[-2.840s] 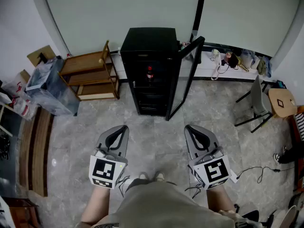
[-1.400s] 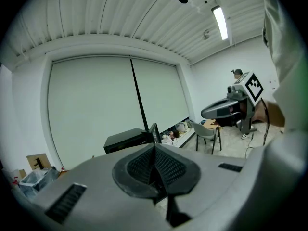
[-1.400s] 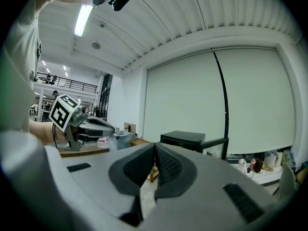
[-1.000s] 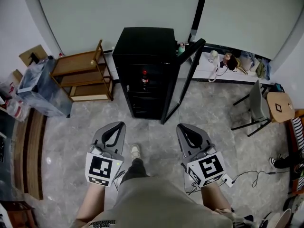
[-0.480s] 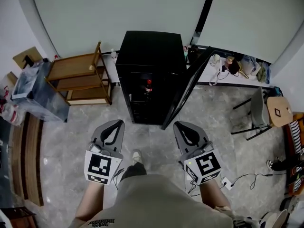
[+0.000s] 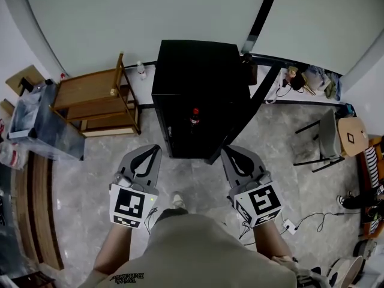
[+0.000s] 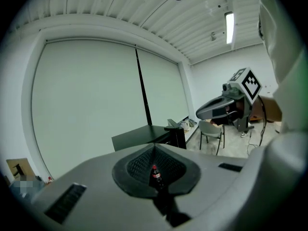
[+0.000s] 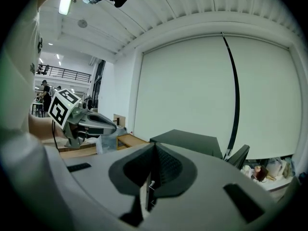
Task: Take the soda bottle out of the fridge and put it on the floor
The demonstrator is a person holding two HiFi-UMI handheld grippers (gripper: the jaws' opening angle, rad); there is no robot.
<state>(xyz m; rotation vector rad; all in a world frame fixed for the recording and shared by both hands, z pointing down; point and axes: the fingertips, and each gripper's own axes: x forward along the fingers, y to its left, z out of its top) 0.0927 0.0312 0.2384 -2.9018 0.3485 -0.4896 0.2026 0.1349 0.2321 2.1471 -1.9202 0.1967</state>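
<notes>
Now closer: the fridge (image 6: 198,71) fills more of the head view than a second ago, and both grippers sit just short of its foot, so the person has walked up to it. Its door (image 6: 252,107) stands swung open at the fridge's right side. The soda bottle (image 6: 194,117) stands upright on a shelf inside the fridge, untouched. The left gripper (image 6: 152,151) is before the fridge's left half, jaws clenched tip to tip on nothing; the bottle seen through their loop in the left gripper view stands well beyond them, in the fridge. The right gripper (image 6: 230,153), near the door's lower edge, is likewise closed and empty. A wooden rack (image 6: 90,98) stands left of the fridge. Judgement: the approach is nearly done and the reach not begun; one gripper must open before it can take the bottle.
</notes>
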